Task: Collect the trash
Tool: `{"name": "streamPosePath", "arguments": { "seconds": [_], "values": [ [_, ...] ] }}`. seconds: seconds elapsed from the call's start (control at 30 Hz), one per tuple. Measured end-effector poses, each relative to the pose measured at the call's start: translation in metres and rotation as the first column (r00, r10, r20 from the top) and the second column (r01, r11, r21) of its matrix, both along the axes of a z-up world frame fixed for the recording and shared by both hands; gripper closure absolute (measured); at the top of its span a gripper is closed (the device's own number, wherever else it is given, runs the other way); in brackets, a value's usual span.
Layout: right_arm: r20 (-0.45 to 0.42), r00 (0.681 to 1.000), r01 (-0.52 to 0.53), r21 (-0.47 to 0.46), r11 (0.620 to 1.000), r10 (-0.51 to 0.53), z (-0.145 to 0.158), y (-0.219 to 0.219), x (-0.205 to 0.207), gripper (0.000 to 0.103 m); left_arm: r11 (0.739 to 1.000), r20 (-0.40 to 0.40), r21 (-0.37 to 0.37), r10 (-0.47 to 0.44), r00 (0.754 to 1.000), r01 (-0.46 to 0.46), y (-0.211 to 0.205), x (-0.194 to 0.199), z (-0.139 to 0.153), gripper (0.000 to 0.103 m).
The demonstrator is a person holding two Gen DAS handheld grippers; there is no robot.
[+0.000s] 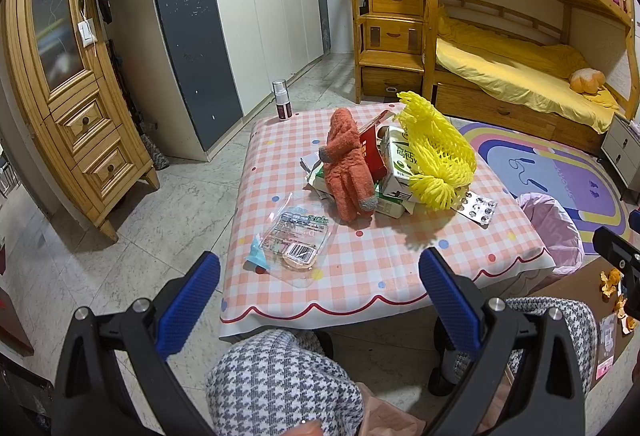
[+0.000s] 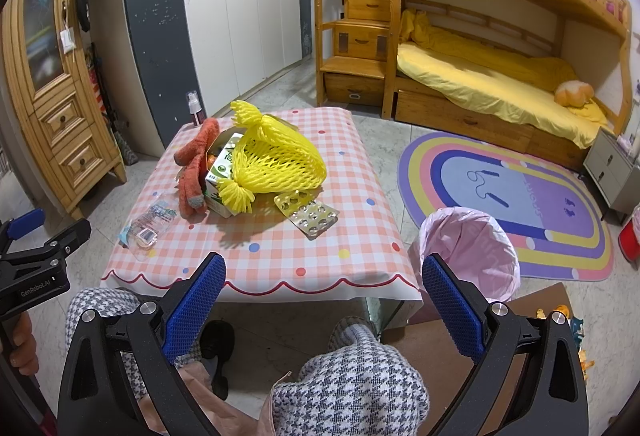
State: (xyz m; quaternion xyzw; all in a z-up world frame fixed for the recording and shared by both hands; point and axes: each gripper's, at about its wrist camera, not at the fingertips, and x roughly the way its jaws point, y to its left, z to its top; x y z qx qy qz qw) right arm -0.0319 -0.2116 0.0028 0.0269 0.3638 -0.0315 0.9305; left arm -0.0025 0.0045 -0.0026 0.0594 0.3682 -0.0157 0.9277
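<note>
A low table with a checked cloth (image 1: pixel 400 256) (image 2: pixel 352 196) carries the trash. A yellow foam net (image 1: pixel 436 156) (image 2: pixel 276 160) lies over a milk carton (image 1: pixel 400 164) (image 2: pixel 220 176). An orange fuzzy glove (image 1: pixel 346 164) (image 2: pixel 194 168) leans on the pile. A clear plastic wrapper (image 1: pixel 294 240) (image 2: pixel 150 226) lies near the front left. Empty pill blister packs (image 1: pixel 478 208) (image 2: pixel 310 214) lie at the right. A bin with a pink liner (image 1: pixel 554 232) (image 2: pixel 470 252) stands on the floor right of the table. My left gripper (image 1: pixel 320 300) and right gripper (image 2: pixel 324 304) are open and empty, short of the table's near edge.
A spray bottle (image 1: pixel 282 100) (image 2: pixel 195 108) stands at the table's far left corner. A wooden cabinet (image 1: pixel 68 88) and wardrobe (image 1: pixel 248 8) stand at left, a bunk bed (image 2: pixel 500 68) and a rainbow rug (image 2: pixel 512 196) at right. Knees in houndstooth trousers (image 1: pixel 280 384) are below the grippers.
</note>
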Motion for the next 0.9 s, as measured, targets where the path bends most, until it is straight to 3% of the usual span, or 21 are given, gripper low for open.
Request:
{"name": "streamPosePath", "arguments": {
  "seconds": [0.43,0.77,0.9],
  "values": [
    [0.014,1.000,-0.014,-0.014,1.000,0.014,-0.008,-0.001,0.014,0.006,0.999,-0.030,0.002,0.032,0.999,-0.032,0.009,0.013,-0.012,0.007],
    [0.095,0.990,-0.105,0.028,0.994,0.102,-0.014,0.000,0.061,0.006,0.997,0.041,0.034,0.069,0.997,-0.070,0.018,0.051,-0.022,0.007],
    [0.060,0.991,-0.119,0.006,0.993,0.119,-0.023,0.010,0.086,0.006,0.998,0.006,0.027,0.051,0.999,-0.051,0.014,0.078,-0.031,0.007]
  ]
}}
